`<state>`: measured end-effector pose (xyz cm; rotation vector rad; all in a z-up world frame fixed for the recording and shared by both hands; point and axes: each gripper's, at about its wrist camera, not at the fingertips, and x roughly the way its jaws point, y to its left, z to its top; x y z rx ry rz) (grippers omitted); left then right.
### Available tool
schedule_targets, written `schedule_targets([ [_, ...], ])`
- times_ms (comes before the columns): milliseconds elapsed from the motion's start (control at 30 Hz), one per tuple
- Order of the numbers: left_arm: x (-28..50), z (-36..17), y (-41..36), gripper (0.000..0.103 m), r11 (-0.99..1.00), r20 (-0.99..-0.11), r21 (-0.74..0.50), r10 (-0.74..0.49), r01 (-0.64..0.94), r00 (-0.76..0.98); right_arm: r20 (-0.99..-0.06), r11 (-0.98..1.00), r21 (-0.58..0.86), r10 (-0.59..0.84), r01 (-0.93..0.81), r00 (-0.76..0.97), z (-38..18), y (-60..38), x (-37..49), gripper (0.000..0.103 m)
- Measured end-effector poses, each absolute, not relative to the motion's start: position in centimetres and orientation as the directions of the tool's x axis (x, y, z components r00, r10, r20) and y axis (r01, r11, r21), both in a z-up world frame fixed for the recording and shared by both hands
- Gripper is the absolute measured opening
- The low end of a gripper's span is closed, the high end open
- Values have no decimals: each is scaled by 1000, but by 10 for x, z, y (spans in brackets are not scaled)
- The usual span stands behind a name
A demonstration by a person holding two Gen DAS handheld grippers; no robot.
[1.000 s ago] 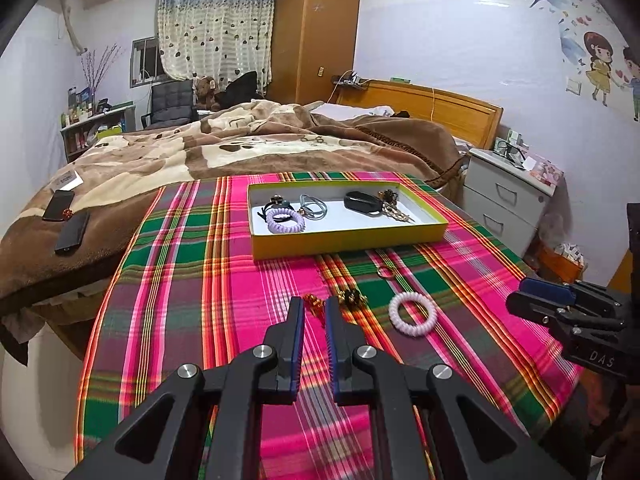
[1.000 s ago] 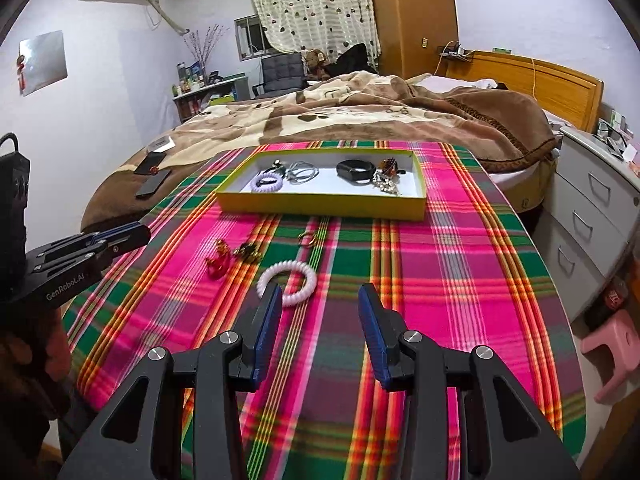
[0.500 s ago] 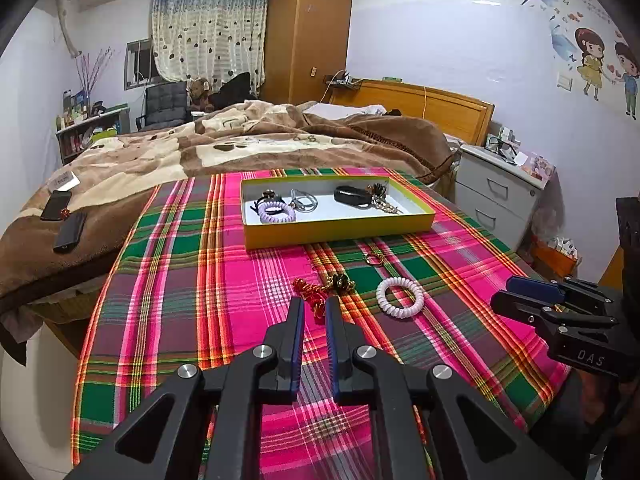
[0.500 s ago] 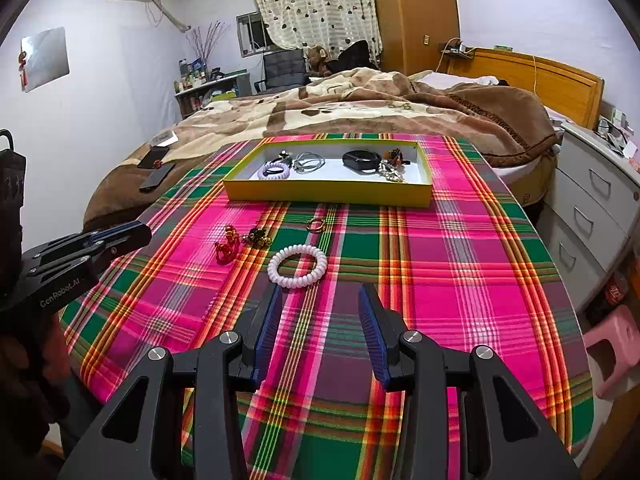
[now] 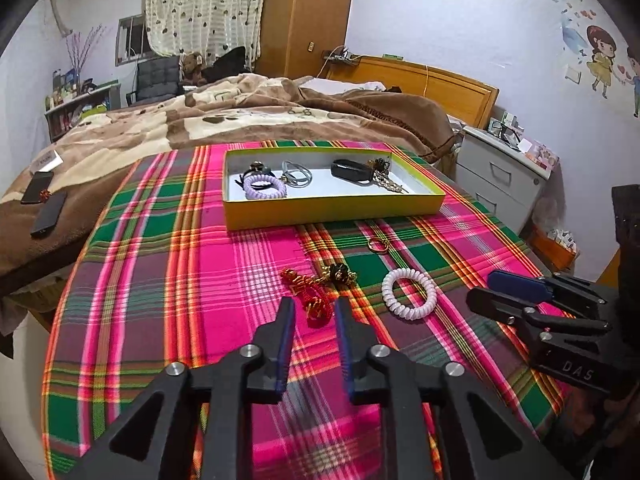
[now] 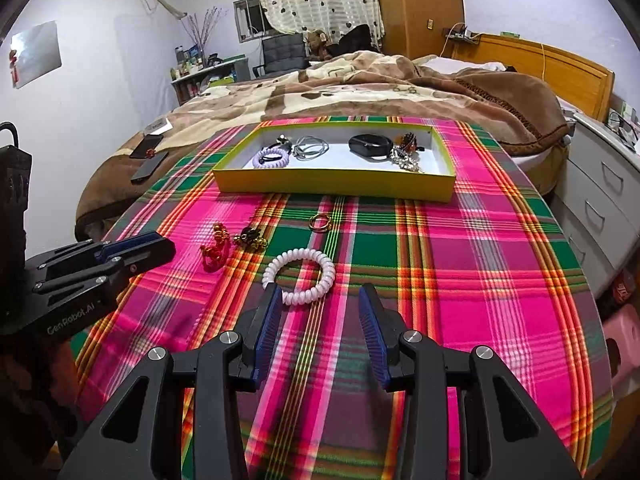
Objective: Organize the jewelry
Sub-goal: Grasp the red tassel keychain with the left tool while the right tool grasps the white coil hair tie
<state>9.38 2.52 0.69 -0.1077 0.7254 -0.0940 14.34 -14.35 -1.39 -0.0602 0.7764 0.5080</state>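
Note:
A yellow tray (image 5: 332,210) (image 6: 332,186) at the far side of the plaid table holds a purple coil band, a grey band, a black band and gold pieces. Loose on the cloth lie a red-and-gold ornament (image 5: 310,292) (image 6: 216,254), a black-and-gold piece (image 5: 340,274) (image 6: 250,238), a gold ring (image 5: 378,245) (image 6: 320,222) and a white coil bracelet (image 5: 408,293) (image 6: 300,276). My left gripper (image 5: 314,312) is open and empty, its jaws either side of the red ornament's near end. My right gripper (image 6: 318,300) is open and empty, just short of the white bracelet.
The round table with plaid cloth (image 5: 168,280) stands against a bed with a brown blanket (image 5: 240,112). Two phones (image 5: 48,212) lie on the bed at left. A grey drawer unit (image 5: 500,176) stands at right, a pink stool (image 6: 624,332) beside the table.
Both grippers have moved forward and down toward the loose jewelry. The left gripper's jaws have opened wider and now frame the red ornament. The right gripper has neared the white bracelet.

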Motion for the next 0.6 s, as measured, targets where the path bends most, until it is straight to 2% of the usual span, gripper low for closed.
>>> schedule_targets([
  [267, 122, -10, 28, 21, 982, -712, -186, -157, 32, 685, -728, 882, 141, 400, -450, 557, -29, -134, 168, 41],
  [600, 144, -22, 26, 21, 980, -760, -197, -148, -8, 633, -770, 878, 135, 384, -458, 509, -40, -123, 185, 40],
])
